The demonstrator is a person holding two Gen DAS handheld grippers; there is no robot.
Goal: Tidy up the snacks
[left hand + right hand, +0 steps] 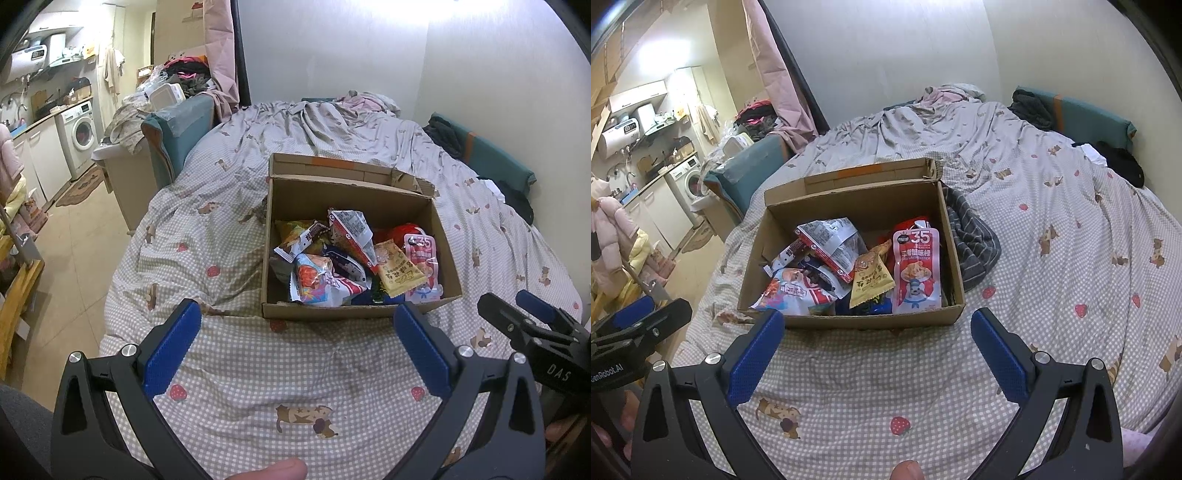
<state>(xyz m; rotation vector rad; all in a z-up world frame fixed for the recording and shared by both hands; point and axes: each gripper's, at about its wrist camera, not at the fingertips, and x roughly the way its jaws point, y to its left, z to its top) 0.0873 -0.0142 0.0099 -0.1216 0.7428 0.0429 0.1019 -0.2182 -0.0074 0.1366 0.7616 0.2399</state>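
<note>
An open cardboard box (332, 312) stands on the bed and holds several snack packets: a pink pouch marked 35 (423, 264), a yellow packet (397, 273), a red-and-white packet (352, 232). The box (871, 320) and the pink pouch (916, 269) also show in the right wrist view. My left gripper (297, 325) is open and empty, just in front of the box's near wall. My right gripper (877, 334) is open and empty, also in front of the box, and shows at the right edge of the left wrist view (517, 306).
The bed has a checked quilt (258, 369) with strawberry prints. A striped grey cloth (975, 243) lies beside the box's right wall. Dark clothes (1119, 158) lie at the far right. A teal sofa arm (177, 129) and kitchen units stand to the left.
</note>
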